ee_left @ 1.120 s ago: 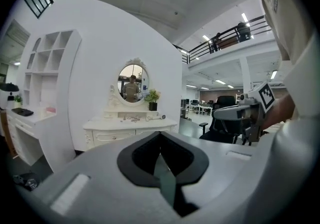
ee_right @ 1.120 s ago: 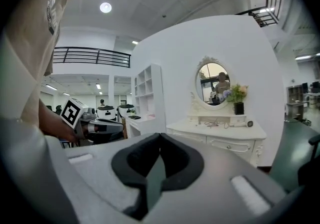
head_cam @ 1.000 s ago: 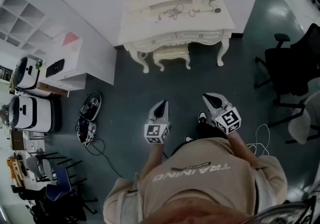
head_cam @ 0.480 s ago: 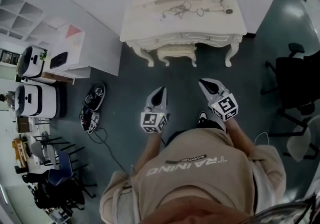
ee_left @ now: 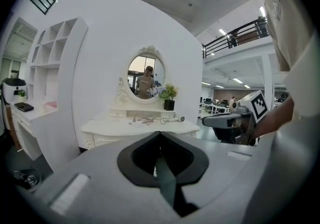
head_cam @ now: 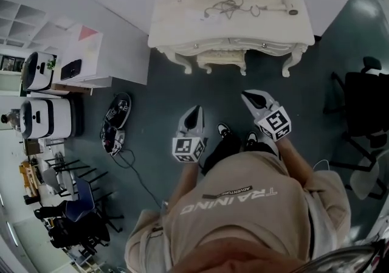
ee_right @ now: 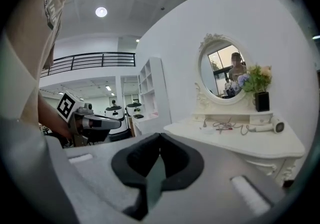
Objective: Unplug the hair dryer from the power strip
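On the left gripper the fingers sit pressed together — nothing between them. The right gripper matches: fingers together, empty.

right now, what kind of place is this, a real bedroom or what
Probably a staged bedroom corner inside a big lab or office hall: a white dressing table with an oval mirror against a partition wall, an office chair nearby, a railed mezzanine beyond.

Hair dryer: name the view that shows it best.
Right gripper view: the hair dryer lies side-on on the dresser, largest here. The left gripper view shows the hair dryer smaller; the head view shows it tiny, from above.
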The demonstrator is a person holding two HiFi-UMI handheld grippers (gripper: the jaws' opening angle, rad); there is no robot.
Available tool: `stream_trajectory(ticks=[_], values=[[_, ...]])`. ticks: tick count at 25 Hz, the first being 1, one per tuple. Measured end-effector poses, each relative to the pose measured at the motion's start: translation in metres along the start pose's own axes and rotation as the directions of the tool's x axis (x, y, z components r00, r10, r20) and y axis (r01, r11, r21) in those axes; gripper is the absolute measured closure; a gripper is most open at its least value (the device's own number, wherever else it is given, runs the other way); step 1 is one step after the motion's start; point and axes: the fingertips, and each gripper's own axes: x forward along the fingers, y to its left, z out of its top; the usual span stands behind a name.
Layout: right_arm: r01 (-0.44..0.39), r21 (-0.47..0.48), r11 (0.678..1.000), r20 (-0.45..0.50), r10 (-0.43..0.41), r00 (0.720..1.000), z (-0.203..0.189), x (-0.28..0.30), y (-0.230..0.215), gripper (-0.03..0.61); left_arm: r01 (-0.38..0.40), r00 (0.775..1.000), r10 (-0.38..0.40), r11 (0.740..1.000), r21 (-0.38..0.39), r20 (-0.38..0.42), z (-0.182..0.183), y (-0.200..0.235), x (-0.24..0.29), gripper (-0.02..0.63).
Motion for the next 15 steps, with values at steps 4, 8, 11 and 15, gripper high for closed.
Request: stream_trajectory(ticks=[4,8,11,15], values=[[0.043,-0.031,0.999,0.006,-0.043,0.999,0.012,0.035,-0.007,0.575,0.051,0.998,-0.051,0.999,0.009,0.032,0.007,0.032,0.022,0.607],[0.097,-0.031,0.995,0.041,-0.096,0.995,0.042,0.069,-0.009,0.575,0.107,0.993,-0.107,0.994,0.008,0.049,0.022,0.066,0.042,0.607],[0.134,-0.051,0.99,0.045,-0.132,0.99,0.06,0.093,-0.01,0.575,0.161,0.985,-0.159,0.987,-0.018,0.07,0.038,0.091,0.061,0.607],[0.188,-0.036,0.982,0.072,-0.185,0.98,0.074,0.121,-0.012,0.575,0.215,0.974,-0.213,0.977,-0.014,0.082,0.044,0.121,0.086,0.607]])
